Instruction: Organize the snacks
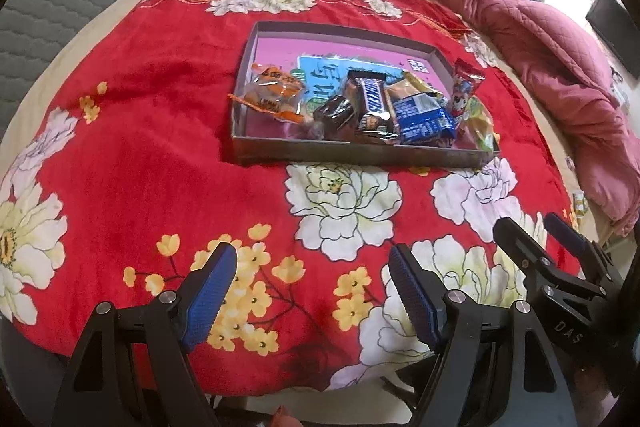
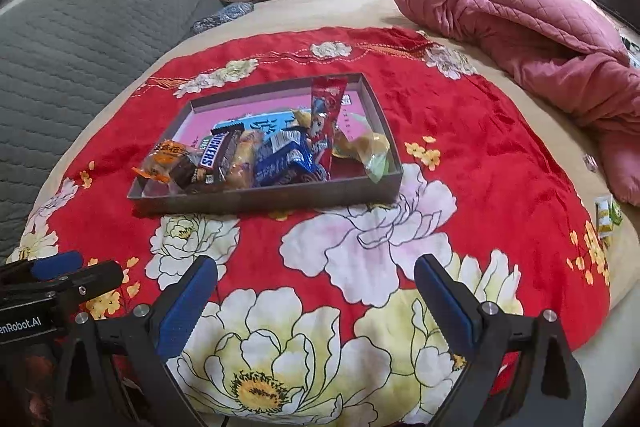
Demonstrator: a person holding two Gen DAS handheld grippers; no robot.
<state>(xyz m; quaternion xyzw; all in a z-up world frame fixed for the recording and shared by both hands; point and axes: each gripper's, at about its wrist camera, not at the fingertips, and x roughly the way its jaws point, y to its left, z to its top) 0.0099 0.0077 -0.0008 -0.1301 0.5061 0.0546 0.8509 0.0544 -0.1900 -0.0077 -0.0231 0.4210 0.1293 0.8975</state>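
Open tongs, floral blanket, snack tray

The left gripper points steeply down, its blue-padded jaws apart with nothing between them. The right gripper sits just beside it, near the front edge, tilted downward, jaws spread wide and empty.

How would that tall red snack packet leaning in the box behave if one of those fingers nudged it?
The red packet would probably topple: it stands tilted against the box wall and the other snacks. It looks like thin glossy film, so likely light, floppy and a bit slippery. The blue packet beside it might shift too.
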